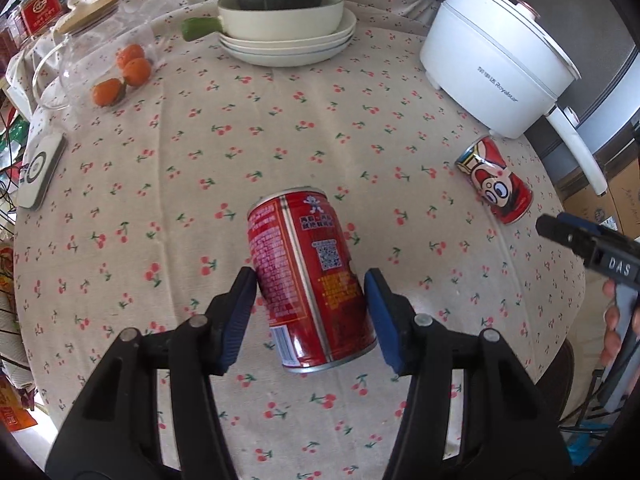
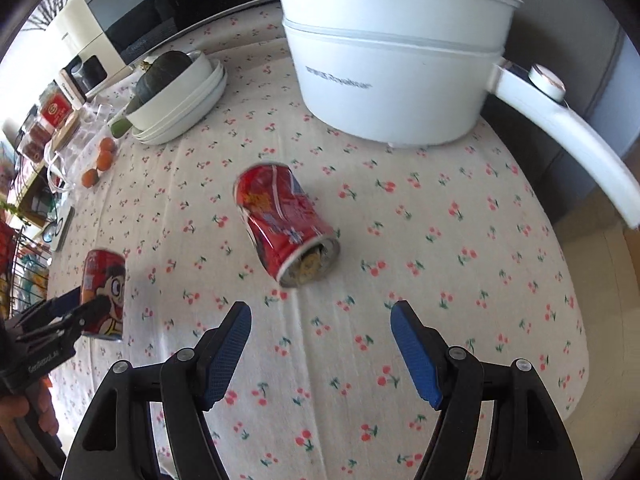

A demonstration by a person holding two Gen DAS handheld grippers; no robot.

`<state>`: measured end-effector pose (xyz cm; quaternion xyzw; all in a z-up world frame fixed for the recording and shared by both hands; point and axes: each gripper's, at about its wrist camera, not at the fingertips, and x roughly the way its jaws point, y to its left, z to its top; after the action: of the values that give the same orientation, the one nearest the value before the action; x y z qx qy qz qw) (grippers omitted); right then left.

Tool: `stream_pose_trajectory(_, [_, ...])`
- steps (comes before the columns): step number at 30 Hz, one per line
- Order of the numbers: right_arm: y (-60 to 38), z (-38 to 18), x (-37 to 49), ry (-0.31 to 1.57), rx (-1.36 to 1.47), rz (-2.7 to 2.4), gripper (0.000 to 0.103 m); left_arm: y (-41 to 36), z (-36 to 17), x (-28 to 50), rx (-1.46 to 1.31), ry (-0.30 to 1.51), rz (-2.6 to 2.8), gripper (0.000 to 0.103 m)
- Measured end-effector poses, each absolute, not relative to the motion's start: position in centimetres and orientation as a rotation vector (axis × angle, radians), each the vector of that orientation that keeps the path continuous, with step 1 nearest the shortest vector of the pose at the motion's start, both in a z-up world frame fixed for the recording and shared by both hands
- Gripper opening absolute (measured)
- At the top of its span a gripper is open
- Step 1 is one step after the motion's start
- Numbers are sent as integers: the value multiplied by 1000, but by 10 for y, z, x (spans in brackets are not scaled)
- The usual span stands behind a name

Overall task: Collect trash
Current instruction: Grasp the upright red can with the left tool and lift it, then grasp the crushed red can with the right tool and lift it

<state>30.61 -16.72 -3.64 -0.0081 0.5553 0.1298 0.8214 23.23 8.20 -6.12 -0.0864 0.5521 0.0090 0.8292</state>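
While the left hand-held gripper [image 1: 310, 312] grips an upright red drink can [image 1: 310, 280], the right hand-held gripper [image 2: 320, 352] stands wide open and empty; a dented red cartoon-printed can [image 2: 286, 226] lies on the cherry-print counter [image 2: 440, 280] just ahead, long axis running slantwise.

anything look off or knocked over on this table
Yes. Two red drink cans lie on their sides on the cherry-print tablecloth. One can sits between the left gripper's jaws. The other can, near the white electric pot, looks dented and crumpled.
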Motion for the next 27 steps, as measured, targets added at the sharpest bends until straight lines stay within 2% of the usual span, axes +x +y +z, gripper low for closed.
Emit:
stream_pose_trajectory(6, [-130, -44, 336, 1195, -141, 278, 72, 108, -69, 225, -202, 1196, 53, 57])
stream_pose_trajectory(13, [-106, -68, 351, 1219, -246, 233, 59, 117, -76, 222, -235, 1213, 51, 57])
stream_pose_trajectory(20, [-93, -70, 345, 1197, -319, 201, 57, 117, -76, 216, -244, 1205, 31, 57])
stream_pose_trajectory(27, [-106, -49, 313, 1218, -238, 232, 55, 113, -67, 203, -295, 1197, -10, 57])
